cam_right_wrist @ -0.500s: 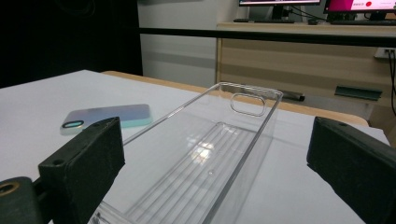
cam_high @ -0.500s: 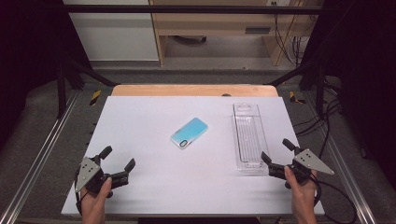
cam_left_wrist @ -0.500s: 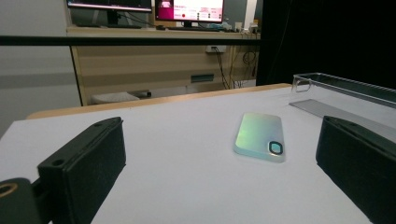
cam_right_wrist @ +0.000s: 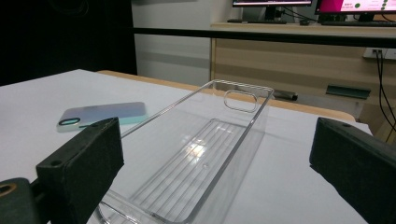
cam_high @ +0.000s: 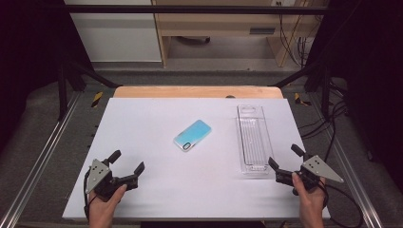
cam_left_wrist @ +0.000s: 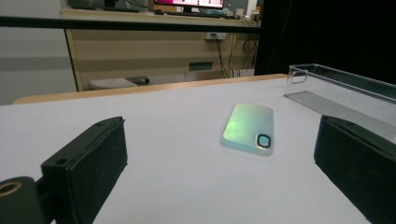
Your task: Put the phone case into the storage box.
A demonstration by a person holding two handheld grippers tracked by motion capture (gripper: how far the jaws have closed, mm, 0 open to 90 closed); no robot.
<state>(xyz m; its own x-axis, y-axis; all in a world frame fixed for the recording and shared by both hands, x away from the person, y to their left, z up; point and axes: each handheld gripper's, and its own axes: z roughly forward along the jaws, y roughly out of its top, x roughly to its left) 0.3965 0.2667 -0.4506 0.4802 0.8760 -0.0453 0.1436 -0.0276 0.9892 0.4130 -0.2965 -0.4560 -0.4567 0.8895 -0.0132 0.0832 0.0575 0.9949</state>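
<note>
Centrally on the worktop (cam_high: 142, 118) lies the phone case (cam_high: 192, 135), light, stiff and slick; grip its long edges. Clear tray (cam_high: 253, 140) sits right. Left gripper (cam_high: 127, 167) and right gripper (cam_high: 285, 163): jaws apart, empty.

You have bare table (cam_high: 157, 118) all the way from your left gripper (cam_high: 127, 162) to the phone (cam_high: 192, 135). Your right gripper (cam_high: 286, 158) sits just beside the tray (cam_high: 252, 137), its wall ahead.

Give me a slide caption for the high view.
Two open hand-held grippers, left and right, wait near a phone case and clear tray.
</note>
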